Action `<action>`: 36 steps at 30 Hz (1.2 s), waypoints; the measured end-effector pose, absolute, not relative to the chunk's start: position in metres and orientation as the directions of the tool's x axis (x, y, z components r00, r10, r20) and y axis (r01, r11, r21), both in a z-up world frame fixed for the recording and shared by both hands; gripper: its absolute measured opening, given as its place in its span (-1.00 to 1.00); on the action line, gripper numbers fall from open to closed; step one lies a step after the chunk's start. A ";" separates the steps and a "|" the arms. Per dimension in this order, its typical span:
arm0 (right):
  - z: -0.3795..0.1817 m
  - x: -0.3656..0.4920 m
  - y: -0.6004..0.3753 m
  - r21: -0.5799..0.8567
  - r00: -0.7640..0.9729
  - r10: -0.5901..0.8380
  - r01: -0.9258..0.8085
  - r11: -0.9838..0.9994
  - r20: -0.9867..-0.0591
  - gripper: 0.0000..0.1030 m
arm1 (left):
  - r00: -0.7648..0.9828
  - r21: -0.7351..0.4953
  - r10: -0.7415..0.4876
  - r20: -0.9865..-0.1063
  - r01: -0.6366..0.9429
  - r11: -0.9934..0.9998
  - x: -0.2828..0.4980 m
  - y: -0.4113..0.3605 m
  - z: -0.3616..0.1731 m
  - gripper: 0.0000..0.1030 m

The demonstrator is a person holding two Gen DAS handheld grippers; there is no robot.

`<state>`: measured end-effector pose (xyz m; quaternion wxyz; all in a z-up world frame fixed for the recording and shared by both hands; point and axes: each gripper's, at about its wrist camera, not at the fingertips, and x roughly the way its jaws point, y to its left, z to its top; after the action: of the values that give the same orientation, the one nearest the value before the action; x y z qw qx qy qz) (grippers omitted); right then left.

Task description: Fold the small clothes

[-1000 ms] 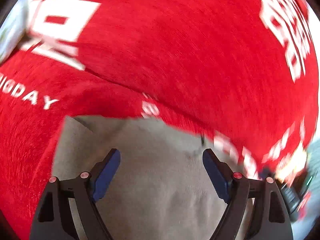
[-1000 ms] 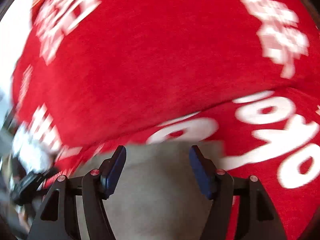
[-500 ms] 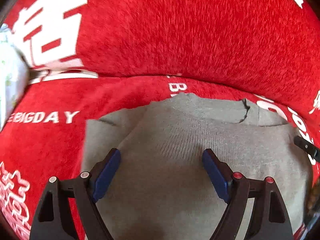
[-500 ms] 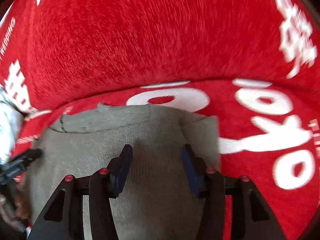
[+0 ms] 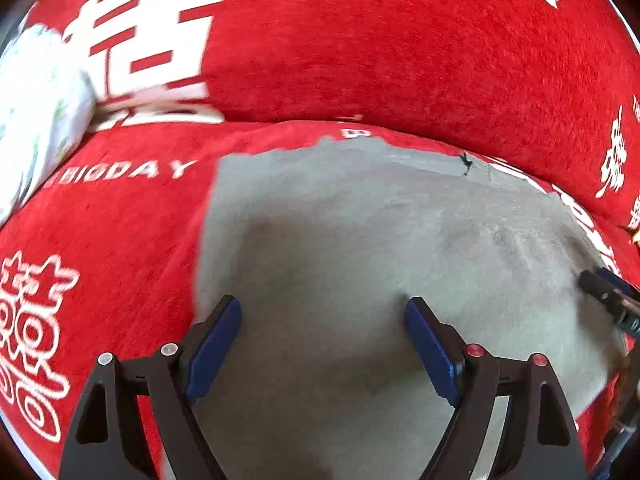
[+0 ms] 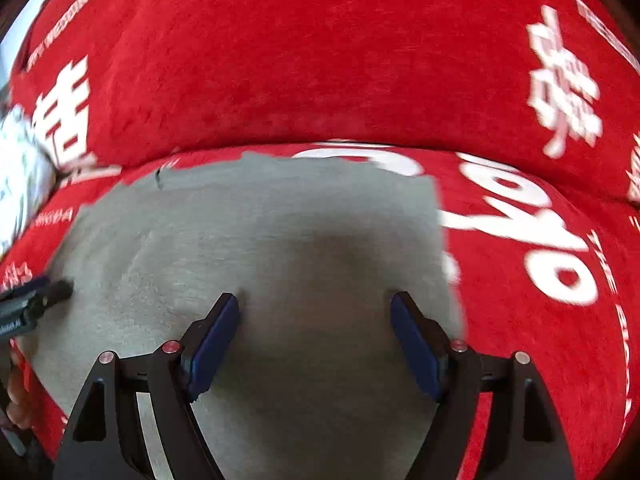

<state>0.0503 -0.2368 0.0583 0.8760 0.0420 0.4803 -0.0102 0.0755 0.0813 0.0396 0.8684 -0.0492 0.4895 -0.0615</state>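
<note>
A grey knit garment lies flat on a red sofa seat; the right wrist view shows the same grey garment, with its neck edge toward the backrest. My left gripper stands open over the garment's left part, nothing between its blue pads. My right gripper is over the garment's right part, its jaws opening, only flat cloth beneath them. Each view catches the other gripper's tip at its edge: the right gripper and the left gripper.
The red cover with white lettering spreads over seat and backrest. A white patterned cushion sits at the far left, also seen as the white cushion in the right wrist view.
Both grippers have pulled back from the backrest, so more of the grey garment shows. The right jaws narrowed, then widened again. The left jaws kept their width.
</note>
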 end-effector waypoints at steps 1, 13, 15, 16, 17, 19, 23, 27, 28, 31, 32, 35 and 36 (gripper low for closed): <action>0.063 0.044 -0.235 0.047 0.542 0.000 0.074 0.996 -0.841 0.58 | 0.519 -0.162 -0.166 -0.839 0.053 0.985 0.067 0.085 0.044 0.66; 0.040 -0.034 -0.139 -0.036 0.605 0.064 -0.153 0.988 -0.794 0.59 | 0.587 -0.036 -0.124 -0.800 0.160 0.986 -0.014 0.034 0.037 0.66; 0.042 -0.038 -0.154 -0.032 0.601 0.053 -0.129 0.991 -0.797 0.59 | 0.585 -0.054 -0.132 -0.800 0.150 0.987 -0.015 0.044 0.037 0.66; 0.043 -0.040 -0.164 -0.033 0.602 0.038 -0.107 0.994 -0.798 0.59 | 0.583 -0.062 -0.133 -0.801 0.140 0.988 -0.015 0.050 0.037 0.66; 0.045 -0.043 -0.176 -0.038 0.603 0.020 -0.083 0.996 -0.797 0.59 | 0.584 -0.067 -0.131 -0.801 0.129 0.989 -0.016 0.057 0.036 0.66; 0.047 -0.047 -0.204 -0.036 0.603 -0.010 -0.031 0.999 -0.797 0.59 | 0.587 -0.077 -0.129 -0.799 0.113 0.991 -0.019 0.073 0.034 0.66; 0.049 -0.059 -0.250 -0.040 0.599 -0.071 0.065 0.997 -0.798 0.64 | 0.590 -0.116 -0.157 -0.792 0.107 0.987 -0.024 0.095 0.033 0.66; 0.056 -0.065 -0.274 0.063 0.595 -0.037 0.146 0.987 -0.803 0.65 | 0.588 -0.175 -0.164 -0.792 0.038 0.984 -0.040 0.114 0.041 0.66; 0.060 -0.069 -0.271 0.049 0.609 -0.049 0.143 0.988 -0.792 0.65 | 0.585 -0.206 -0.178 -0.791 0.020 0.978 -0.045 0.120 0.041 0.66; 0.065 -0.072 -0.257 0.050 0.622 -0.023 0.100 0.994 -0.782 0.65 | 0.534 -0.376 -0.292 -0.793 -0.053 0.925 -0.054 0.142 0.028 0.66; 0.065 -0.070 -0.251 0.061 0.622 -0.005 0.086 0.994 -0.783 0.65 | 0.543 -0.398 -0.303 -0.783 -0.064 0.915 -0.057 0.144 0.027 0.66; 0.062 -0.066 -0.235 0.067 0.619 0.011 0.066 0.996 -0.786 0.70 | 0.553 -0.441 -0.328 -0.766 -0.081 0.894 -0.052 0.143 0.026 0.66; 0.062 -0.064 -0.230 0.060 0.621 0.007 0.064 0.996 -0.784 0.70 | 0.558 -0.485 -0.366 -0.745 -0.076 0.871 -0.046 0.142 0.027 0.63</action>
<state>-0.0642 -0.2300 0.0620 0.8993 0.0411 0.4350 -0.0157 -0.0459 0.1422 0.0266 0.8496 -0.2389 0.4625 -0.0854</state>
